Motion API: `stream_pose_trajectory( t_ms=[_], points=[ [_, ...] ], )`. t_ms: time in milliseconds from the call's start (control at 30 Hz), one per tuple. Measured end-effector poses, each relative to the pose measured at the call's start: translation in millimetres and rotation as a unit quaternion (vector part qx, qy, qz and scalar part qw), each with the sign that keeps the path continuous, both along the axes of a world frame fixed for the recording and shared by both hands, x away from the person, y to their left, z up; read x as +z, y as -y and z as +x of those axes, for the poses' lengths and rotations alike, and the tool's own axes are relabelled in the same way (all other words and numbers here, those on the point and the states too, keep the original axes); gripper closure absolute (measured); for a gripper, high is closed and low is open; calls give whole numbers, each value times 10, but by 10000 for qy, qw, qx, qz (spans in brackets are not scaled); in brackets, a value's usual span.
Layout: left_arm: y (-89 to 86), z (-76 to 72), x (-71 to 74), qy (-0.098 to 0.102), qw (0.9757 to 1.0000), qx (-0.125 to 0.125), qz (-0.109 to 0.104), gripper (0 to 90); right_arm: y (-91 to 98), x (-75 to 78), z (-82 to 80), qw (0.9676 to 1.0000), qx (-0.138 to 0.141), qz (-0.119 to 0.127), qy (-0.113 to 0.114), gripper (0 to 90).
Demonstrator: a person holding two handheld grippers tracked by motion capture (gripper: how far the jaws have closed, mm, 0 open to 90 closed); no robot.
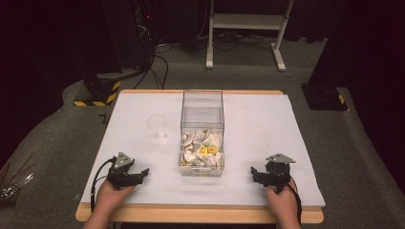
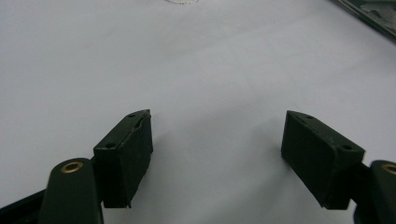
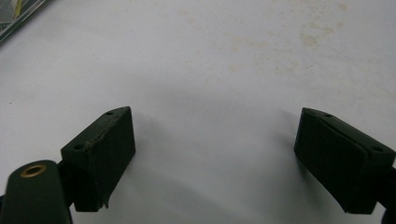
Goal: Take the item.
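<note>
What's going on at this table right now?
A person holds a two-jaw tool in each hand, resting low near the front edge of the white table. The left tool and the right tool both stand open with nothing between the jaws. Between them sits a clear box holding white and yellow pieces, and an empty clear cup stands to its left. Nothing is touched yet.
</note>
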State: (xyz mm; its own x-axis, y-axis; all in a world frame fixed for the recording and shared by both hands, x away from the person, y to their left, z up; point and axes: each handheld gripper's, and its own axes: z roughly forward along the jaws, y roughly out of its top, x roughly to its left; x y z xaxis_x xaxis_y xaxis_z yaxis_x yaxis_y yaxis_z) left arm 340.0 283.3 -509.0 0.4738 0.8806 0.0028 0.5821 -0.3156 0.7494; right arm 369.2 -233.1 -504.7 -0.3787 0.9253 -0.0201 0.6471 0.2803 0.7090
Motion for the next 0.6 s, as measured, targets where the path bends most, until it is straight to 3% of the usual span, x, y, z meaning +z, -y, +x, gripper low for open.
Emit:
stream_pose_trajectory(
  t_ms=[600],
  points=[
    [0,-1,3,4,10000,15,20,253,4,0,3,10000,14,11,-10,124]
  ],
)
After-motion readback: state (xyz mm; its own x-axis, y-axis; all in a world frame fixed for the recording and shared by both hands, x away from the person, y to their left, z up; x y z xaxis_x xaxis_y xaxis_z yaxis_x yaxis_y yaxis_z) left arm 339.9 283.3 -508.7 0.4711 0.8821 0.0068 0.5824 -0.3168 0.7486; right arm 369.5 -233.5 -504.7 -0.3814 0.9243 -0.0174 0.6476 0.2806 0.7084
